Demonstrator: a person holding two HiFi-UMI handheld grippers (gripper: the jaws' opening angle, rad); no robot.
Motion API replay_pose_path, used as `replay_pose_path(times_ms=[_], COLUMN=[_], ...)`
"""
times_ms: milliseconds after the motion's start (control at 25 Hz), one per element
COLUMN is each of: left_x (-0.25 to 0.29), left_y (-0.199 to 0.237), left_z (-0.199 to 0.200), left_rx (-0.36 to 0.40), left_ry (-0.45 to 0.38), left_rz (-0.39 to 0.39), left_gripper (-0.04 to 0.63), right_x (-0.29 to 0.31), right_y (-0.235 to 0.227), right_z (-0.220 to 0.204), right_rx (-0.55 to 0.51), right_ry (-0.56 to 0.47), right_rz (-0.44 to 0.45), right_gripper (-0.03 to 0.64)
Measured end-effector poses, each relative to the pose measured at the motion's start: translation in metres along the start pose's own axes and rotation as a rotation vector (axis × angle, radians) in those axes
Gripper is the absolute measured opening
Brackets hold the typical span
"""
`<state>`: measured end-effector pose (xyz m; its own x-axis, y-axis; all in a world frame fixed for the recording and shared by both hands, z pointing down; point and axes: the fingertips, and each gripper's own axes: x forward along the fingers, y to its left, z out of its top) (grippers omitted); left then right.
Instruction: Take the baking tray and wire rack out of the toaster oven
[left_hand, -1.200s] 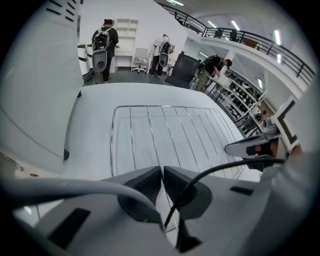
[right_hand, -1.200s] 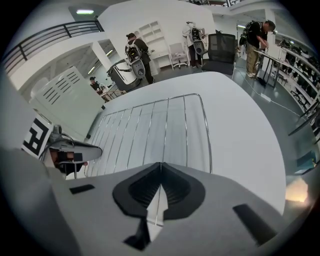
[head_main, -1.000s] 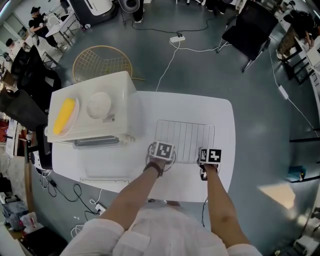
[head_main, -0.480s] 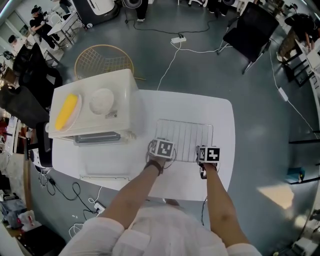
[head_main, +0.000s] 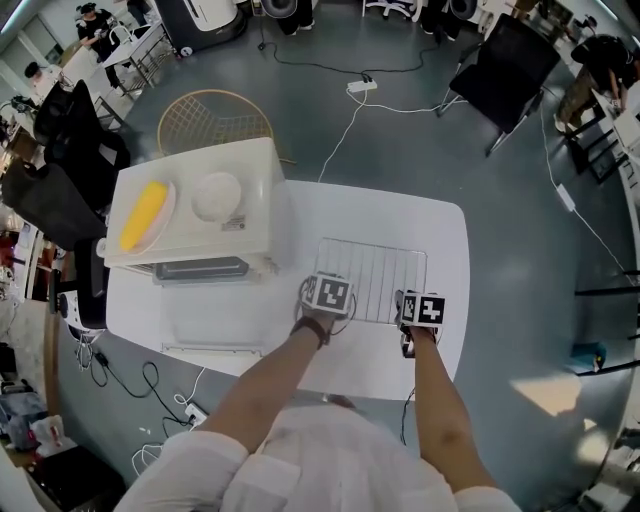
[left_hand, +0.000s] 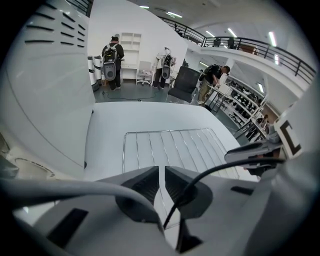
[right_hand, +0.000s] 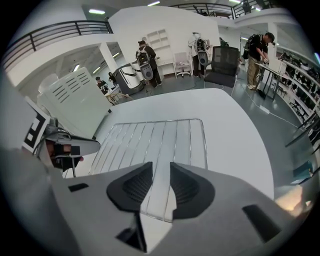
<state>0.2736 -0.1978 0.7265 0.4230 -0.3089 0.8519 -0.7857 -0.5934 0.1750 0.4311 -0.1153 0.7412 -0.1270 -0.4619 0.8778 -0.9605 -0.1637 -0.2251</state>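
The left gripper hangs with its jaws drawn to a narrow slit and nothing clamped between them. The right gripper has its jaws, just opened, standing well apart and empty. Both hover over the near edge of the silver wire rack, the left at its 7 o'clock corner and the right at its 5 o'clock corner, and the rack's wires show through both gaps. The rack lies flat on the white rounded table, out of the oven. At 9 o'clock from the rack stands the cream box-shaped toaster oven. On its top sit a yellow elongated item on a pale plate and a round white item. A gold wire chair stands on the grey floor at 11 o'clock, and a black chair at 1 o'clock.
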Motion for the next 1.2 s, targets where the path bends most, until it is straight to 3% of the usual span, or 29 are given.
replay_pose_path(times_ms=[200, 560, 680, 840, 1200], left_x=[-0.021, -0.082, -0.111, -0.153, -0.232], left_y=[0.000, -0.015, -0.021, -0.029, -0.008], left_z=[0.009, 0.030, 0.039, 0.045, 0.029], left_rx=[-0.022, 0.003, 0.020, -0.001, -0.051], left_ry=[-0.055, -0.228, -0.298, -0.373, -0.506], left_rz=[-0.007, -0.061, -0.075, -0.116, -0.118], left_gripper=[0.025, 0.023, 0.023, 0.023, 0.023], right_x=[-0.017, -0.072, -0.097, -0.132, -0.159], right_y=[0.014, 0.040, 0.053, 0.077, 0.153], right_z=[0.010, 0.031, 0.043, 0.055, 0.049], right_rx=[0.019, 0.029, -0.001, -0.052, -0.160], right_ry=[-0.076, -0.314, -0.392, -0.481, -0.530], right_rz=[0.021, 0.065, 0.080, 0.111, 0.230], right_gripper=[0.107, 0.055, 0.008, 0.005, 0.005])
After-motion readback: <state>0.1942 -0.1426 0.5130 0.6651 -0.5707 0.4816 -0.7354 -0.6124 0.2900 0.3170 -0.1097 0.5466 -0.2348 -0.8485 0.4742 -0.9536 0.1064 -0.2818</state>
